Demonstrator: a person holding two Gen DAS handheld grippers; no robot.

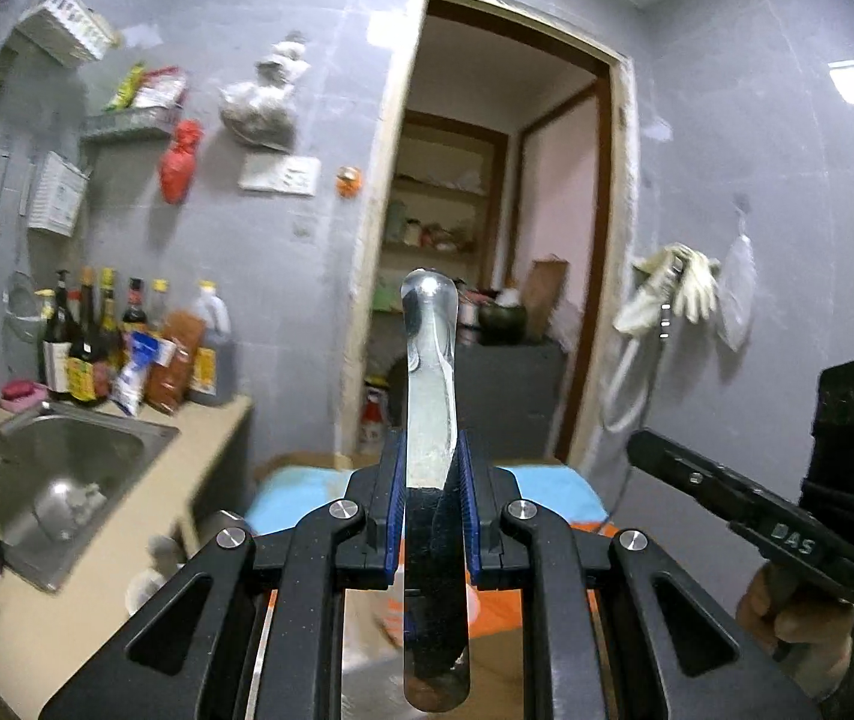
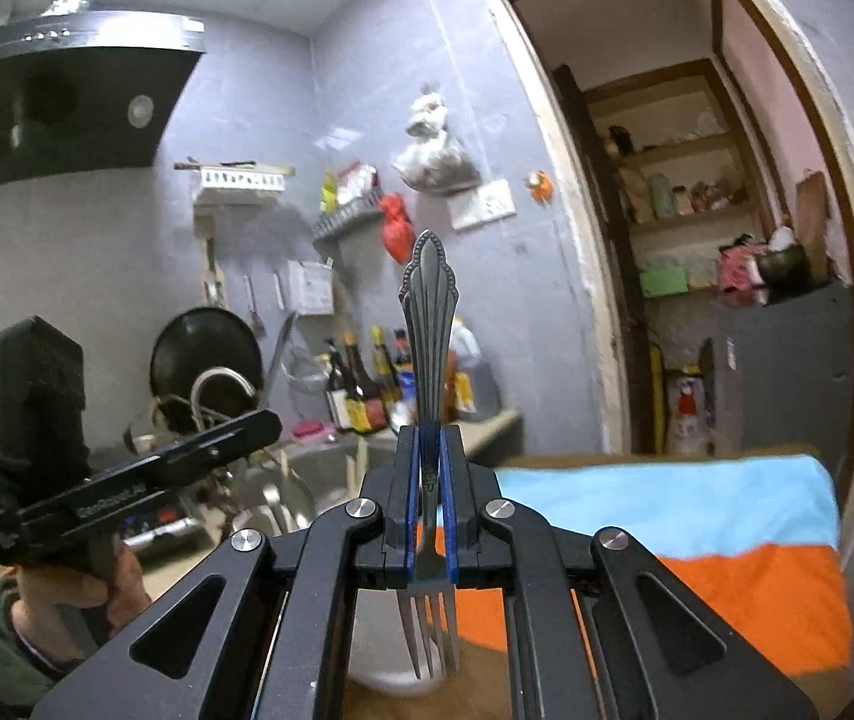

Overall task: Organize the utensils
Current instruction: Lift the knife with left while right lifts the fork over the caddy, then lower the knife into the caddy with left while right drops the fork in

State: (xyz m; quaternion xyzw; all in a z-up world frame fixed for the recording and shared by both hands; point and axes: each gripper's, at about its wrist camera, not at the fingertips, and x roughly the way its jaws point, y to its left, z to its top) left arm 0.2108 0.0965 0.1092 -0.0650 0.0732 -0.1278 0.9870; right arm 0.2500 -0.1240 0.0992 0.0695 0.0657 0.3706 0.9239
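Your left gripper (image 1: 431,504) pinches a clear-handled knife (image 1: 431,420) mid-length, your right gripper (image 2: 430,498) a stiff, light, slippery metal fork (image 2: 430,360) at its neck.

Legible markings are few. In the left wrist view, the black body of the right gripper (image 1: 787,531) carries raised letters reading "DAS"; characters on either side of them are cut off or too dark to make out. In the right wrist view, the side of the left gripper (image 2: 120,495) bears a pale printed line that appears to read "GenRobot.AI", though motion blur leaves it uncertain. The bottles (image 1: 126,348) standing beside the sink have yellow and white labels, all too blurred to read. The packets on the wall shelf (image 1: 147,90) show print that is likewise illegible.
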